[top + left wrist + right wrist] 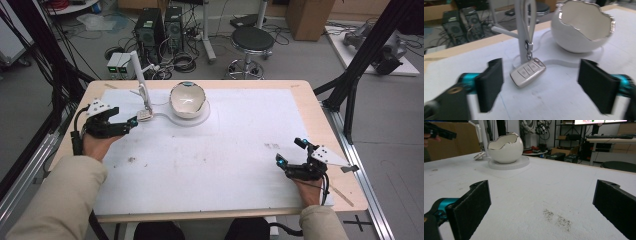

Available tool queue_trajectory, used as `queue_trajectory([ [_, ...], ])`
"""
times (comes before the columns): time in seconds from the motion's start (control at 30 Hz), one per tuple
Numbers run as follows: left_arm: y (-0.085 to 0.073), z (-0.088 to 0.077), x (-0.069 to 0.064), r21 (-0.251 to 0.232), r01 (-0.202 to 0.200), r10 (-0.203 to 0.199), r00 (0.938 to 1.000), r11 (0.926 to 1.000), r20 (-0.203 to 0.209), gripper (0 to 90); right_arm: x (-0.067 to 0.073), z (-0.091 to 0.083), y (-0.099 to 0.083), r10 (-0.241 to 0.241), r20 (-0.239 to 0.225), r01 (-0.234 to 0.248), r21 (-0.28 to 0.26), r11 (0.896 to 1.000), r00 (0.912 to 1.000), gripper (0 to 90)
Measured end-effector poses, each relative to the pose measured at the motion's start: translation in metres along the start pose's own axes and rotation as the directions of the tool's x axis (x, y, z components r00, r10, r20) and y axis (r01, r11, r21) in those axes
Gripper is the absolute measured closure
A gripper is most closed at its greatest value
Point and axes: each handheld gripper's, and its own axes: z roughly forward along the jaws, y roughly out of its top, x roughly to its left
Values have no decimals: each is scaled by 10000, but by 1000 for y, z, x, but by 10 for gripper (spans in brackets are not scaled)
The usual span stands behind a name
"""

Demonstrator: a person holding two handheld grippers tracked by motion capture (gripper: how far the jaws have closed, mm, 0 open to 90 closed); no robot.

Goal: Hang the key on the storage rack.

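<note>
A silver car key fob (527,72) hangs by a grey strap from a white stand (520,30), its lower end resting on the white mat. In the high view the fob (144,115) lies just ahead of my left gripper (135,121). That gripper (540,85) is open, jaws wide apart on either side of the fob without touching it. A white eggshell-shaped bowl (187,100) with a jagged silver rim stands on a flat white base (197,120) beside the stand. My right gripper (289,151) rests at the front right, open (541,207) with nothing between its jaws.
A white mat (225,150) covers the wooden table. Dark specks (556,218) dot it near the right gripper. Behind the table stand a black stool (252,40), computer towers (157,30) and cables. Black frame struts (365,55) flank the right side.
</note>
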Motion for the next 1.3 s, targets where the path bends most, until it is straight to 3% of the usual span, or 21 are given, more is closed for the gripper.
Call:
queue_trajectory([
  [0.13,-11,-16,-3,-534,-97,122,9988,9985,474,20,1,0,0,-71,5,71,45,10000,10000,6],
  [0.33,-22,-34,-15,-1624,-310,523,9903,9862,1290,17,1,0,0,-99,-45,99,110,9999,9999,6],
  [0.43,-32,-39,-19,-2105,-77,421,9863,9776,1597,17,0,1,0,-151,-68,151,100,9998,9999,6],
  [0.5,-39,-43,-21,-2143,-126,479,9859,9767,1602,17,1,1,0,-119,-99,120,114,9999,9999,7],
  [0.67,-60,-53,-27,-2563,-44,462,9864,9666,1574,17,0,1,0,-102,-85,103,111,9999,9999,6],
  [0.73,-69,-57,-30,-2636,-192,590,9878,9644,1439,17,0,1,0,-174,-96,175,90,9998,9998,6],
  [0.9,-90,-65,-35,-3062,71,317,9921,9519,1217,17,0,1,0,-147,-78,148,94,9998,9999,6],
  [0.97,-95,-68,-36,-3116,62,329,9922,9502,1200,17,1,1,0,-132,-70,132,121,9998,9999,6],
  [1.17,-101,-73,-36,-3666,109,353,9923,9303,1189,17,2,1,0,-188,-96,189,145,9997,9998,7],
  [1.3,-101,-73,-37,-3717,87,367,9927,9283,1147,17,2,1,0,-243,-52,243,164,9996,9997,7],
])
